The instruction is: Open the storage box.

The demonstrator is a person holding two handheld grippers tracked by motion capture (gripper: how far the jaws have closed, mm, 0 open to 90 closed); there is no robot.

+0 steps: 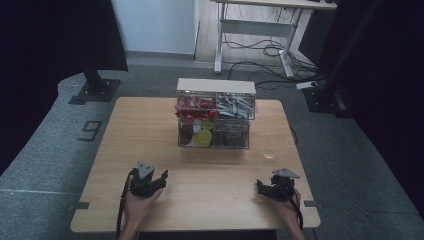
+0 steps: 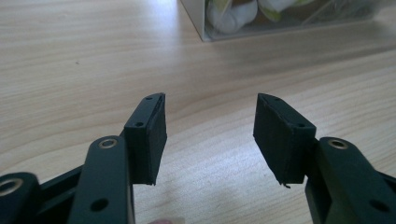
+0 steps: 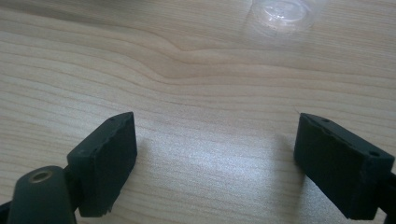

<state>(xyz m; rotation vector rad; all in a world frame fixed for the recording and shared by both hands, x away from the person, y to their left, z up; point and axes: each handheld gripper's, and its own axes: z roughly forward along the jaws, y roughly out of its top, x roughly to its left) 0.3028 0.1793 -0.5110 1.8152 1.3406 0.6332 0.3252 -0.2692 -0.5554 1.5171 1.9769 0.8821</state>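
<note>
A: Item one, the left gripper [image 1: 159,181]?
B: It is held low over the near left part of the worktop [image 1: 150,140], carried in the person's left hand [image 1: 137,202], whose forearm enters from the bottom edge. The grey three-cornered plate [image 1: 145,170] is seen on top, and the body is angled forward and slightly toward the middle. In the left gripper view [image 2: 210,135] the jaws are seen parted at a middling gap, with nothing but bare wood between them

A: Item two, the right gripper [image 1: 261,186]?
B: It is held at the near right of the worktop in the right hand [image 1: 289,206], pointed inward toward the middle, close to the surface. In the right gripper view [image 3: 215,154] the jaws stand wide apart, and nothing is caught between them; only wood grain is seen

A: Item three, the storage box?
B: A clear compartment box [image 1: 215,114] with a pale lid is set at the far middle of the worktop, well apart from both grippers. Red pieces are seen in its upper left section, grey pieces in the upper right, a yellow-green round item lower left. Its near corner [image 2: 201,23] is seen ahead of the left gripper

A: Item four, the small dish?
B: A small clear round dish [image 1: 269,152] lies to the right of the box, ahead of the right gripper [image 3: 282,11], not touched
</note>
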